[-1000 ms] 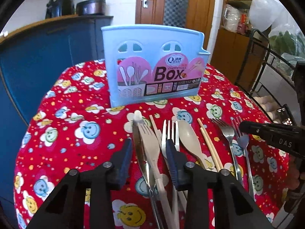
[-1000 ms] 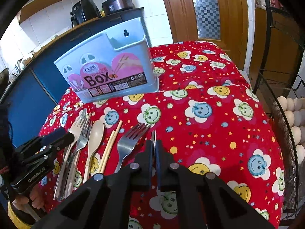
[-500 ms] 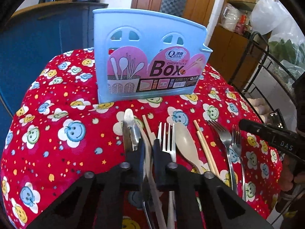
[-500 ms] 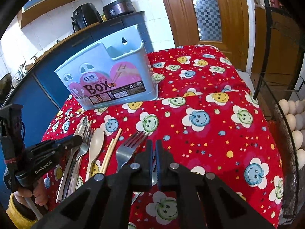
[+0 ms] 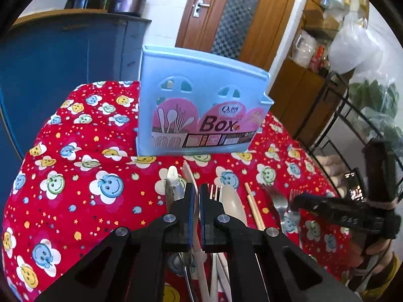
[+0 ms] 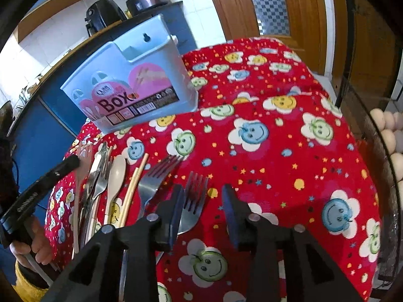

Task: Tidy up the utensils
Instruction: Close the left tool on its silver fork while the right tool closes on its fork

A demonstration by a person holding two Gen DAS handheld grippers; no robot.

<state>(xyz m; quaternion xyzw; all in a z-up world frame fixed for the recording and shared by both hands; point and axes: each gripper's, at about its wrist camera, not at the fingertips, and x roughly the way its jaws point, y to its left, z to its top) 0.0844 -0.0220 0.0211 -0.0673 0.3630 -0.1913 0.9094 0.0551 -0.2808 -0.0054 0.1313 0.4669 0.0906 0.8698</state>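
Observation:
A light blue utensil box (image 5: 199, 110) stands upright at the back of the red smiley tablecloth (image 5: 83, 166); it also shows in the right wrist view (image 6: 131, 90). Cutlery lies in a row in front of it. My left gripper (image 5: 196, 196) is shut on a beige plastic knife (image 5: 188, 173), lifted beside a steel knife (image 5: 171, 183). A beige spoon (image 5: 233, 201), chopsticks (image 5: 254, 209) and forks (image 5: 275, 201) lie to the right. My right gripper (image 6: 202, 196) is open around a steel fork (image 6: 194, 201) on the cloth.
A second steel fork (image 6: 156, 178), chopsticks (image 6: 133, 188) and a beige spoon (image 6: 115, 178) lie left of my right gripper. A blue cabinet (image 5: 63, 55) is behind left. A wire rack with eggs (image 6: 388, 136) stands past the table's right edge.
My left gripper closed on the beige knife and lifted it. My right gripper was shut, and has opened around the rightmost fork.

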